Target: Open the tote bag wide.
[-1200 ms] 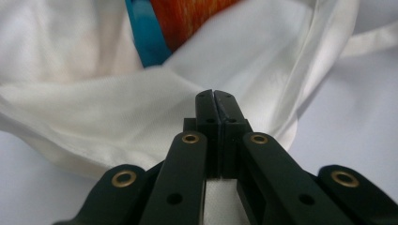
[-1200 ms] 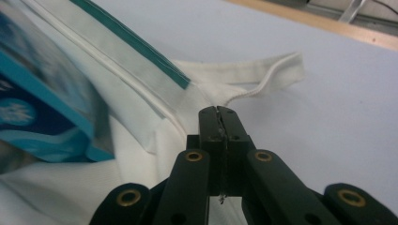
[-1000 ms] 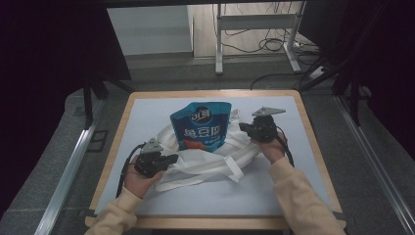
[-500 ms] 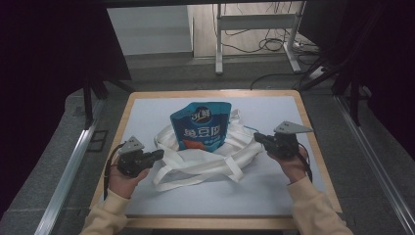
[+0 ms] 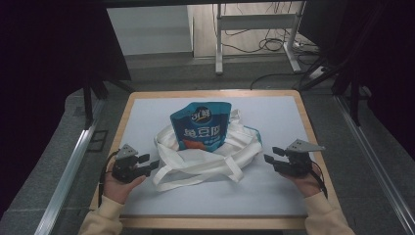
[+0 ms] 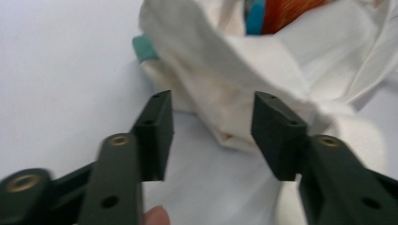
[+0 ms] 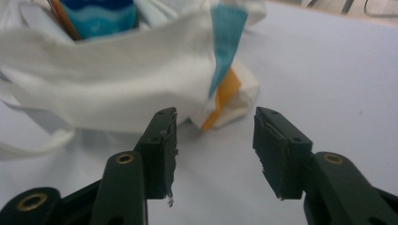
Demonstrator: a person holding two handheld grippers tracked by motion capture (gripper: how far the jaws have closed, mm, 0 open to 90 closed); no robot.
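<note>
Two grippers rested on a white table (image 5: pixel 293 196) with a wooden rim, one to each side of a crumpled white cloth bag (image 5: pixel 205 159) lying near the middle. A blue snack pouch (image 5: pixel 200 125) stood out of the bag's far side, its printed face toward the person. The bag's long handles (image 5: pixel 195 176) trailed toward the near edge. The left gripper (image 5: pixel 149 163), held in the person's left hand (image 5: pixel 120 183), lay just beside the bag's left end; in the left gripper view its jaws stood apart and empty, a fold of white cloth close beyond them. The right gripper (image 5: pixel 270 161), in the right hand (image 5: pixel 306 183), sat near the bag's right end, jaws likewise spread with nothing between them. A teal stripe (image 7: pixel 225 42) and an orange tab (image 7: pixel 223 101) showed on the cloth there.
</note>
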